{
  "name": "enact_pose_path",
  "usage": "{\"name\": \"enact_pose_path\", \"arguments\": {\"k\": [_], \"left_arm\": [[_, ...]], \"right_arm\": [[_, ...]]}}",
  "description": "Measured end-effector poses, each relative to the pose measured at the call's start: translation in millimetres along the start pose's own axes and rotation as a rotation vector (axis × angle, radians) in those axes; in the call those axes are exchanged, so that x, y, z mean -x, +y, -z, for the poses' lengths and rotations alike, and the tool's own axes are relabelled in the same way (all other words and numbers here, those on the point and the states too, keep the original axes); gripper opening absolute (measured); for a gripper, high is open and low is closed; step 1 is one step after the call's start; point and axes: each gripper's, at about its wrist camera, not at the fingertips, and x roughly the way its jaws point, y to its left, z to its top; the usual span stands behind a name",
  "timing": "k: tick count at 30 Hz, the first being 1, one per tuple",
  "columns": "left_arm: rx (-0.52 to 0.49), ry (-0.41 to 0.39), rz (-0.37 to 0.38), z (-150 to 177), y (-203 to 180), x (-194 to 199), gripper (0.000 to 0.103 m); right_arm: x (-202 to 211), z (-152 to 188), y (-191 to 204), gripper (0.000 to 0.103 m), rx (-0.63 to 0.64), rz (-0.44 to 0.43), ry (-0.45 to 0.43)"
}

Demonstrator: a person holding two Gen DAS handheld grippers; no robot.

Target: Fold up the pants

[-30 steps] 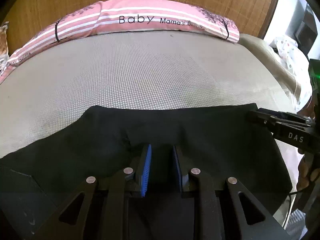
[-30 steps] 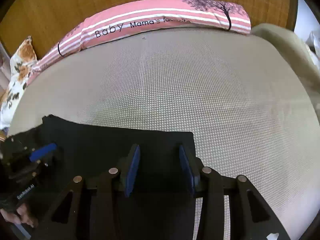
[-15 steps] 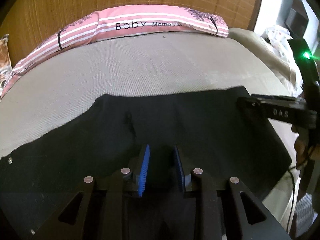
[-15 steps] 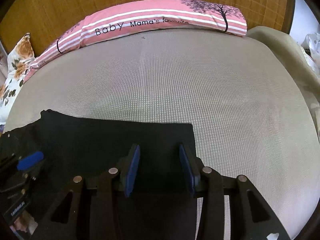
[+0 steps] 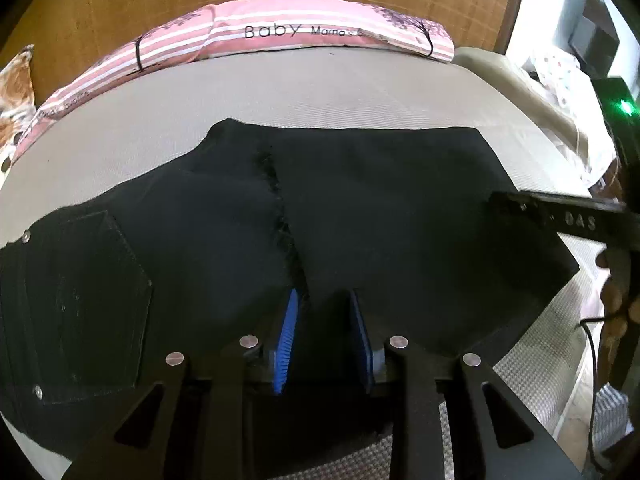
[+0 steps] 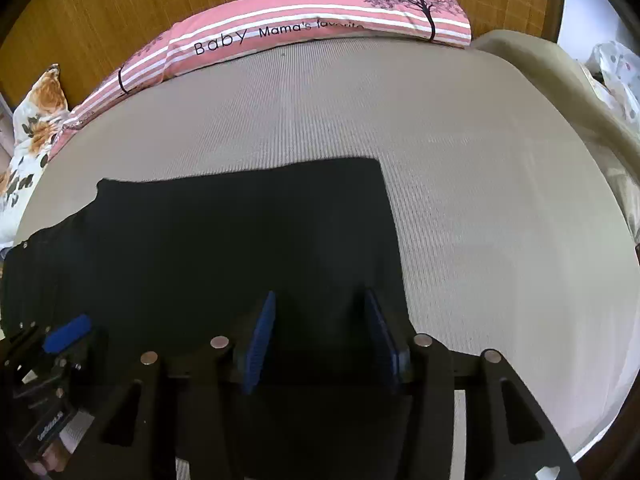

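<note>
The black folded pants lay flat on the grey-beige textured mattress, towards its near edge, running left to right. Seen from the left wrist, a stitched rear patch pocket with small metal rivets sat at the left end, and a frayed raw hem edge ran from the far side towards the near side across the middle, where one layer lay over another. The right end of the pants finished in a straight edge, with bare mattress beyond it.

The left gripper pointed steeply down over the near middle of the pants. Its blue ribbed pads stood a narrow gap apart, having just been opening; only the flat cloth surface showed in the gap, and no fold was pinched there. The right gripper was over the right end of the pants, near the straight edge. Its dark blue pads stood wider apart, also having just been opening, with flat cloth below and nothing clamped.

From the left wrist, the right gripper's black body, lettered "DAS", entered from the right, with a hand on its handle. From the right wrist, the left gripper showed at the lower left.

A long pink striped pillow, printed "Baby" with a tree motif, lay along the far edge against a woven bamboo headboard. A floral cushion sat at the far left.
</note>
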Motion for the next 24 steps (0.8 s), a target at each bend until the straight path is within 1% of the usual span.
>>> {"name": "enact_pose_path", "arguments": {"k": [3,7,10,13,14,15,20,22,24], "left_arm": [[0.028,-0.008,-0.007,2.5,6.0,5.7,0.03],[0.097,-0.037,-0.003,3.8,24.2,22.3,0.031],[0.149,-0.067,-0.015,5.7,42.8,39.4,0.038],[0.205,-0.098,-0.035,11.9,65.6,60.8,0.043],[0.223,-0.104,-0.044,14.4,72.7,67.1,0.046],[0.242,-0.112,-0.053,17.4,80.8,74.0,0.048],[0.357,-0.131,-0.102,39.5,122.4,107.0,0.05],[0.409,-0.14,-0.123,49.6,138.8,118.2,0.05],[0.457,-0.138,-0.126,58.9,152.2,125.4,0.05]], "right_arm": [[3.7,11.0,6.1,0.05,0.014,0.012,0.004],[8.5,21.7,19.8,0.055,0.056,0.04,-0.002],[11.3,26.0,29.8,0.058,0.078,0.048,0.0],[13.1,28.7,38.5,0.06,0.099,0.054,0.002],[13.4,28.8,40.3,0.06,0.103,0.053,0.004],[13.9,28.7,42.0,0.061,0.105,0.05,0.004],[15.9,28.7,50.9,0.062,0.114,0.024,0.005],[16.5,30.4,56.7,0.06,0.121,-0.008,0.015],[14.0,32.6,61.9,0.059,0.116,-0.057,0.047]]}}
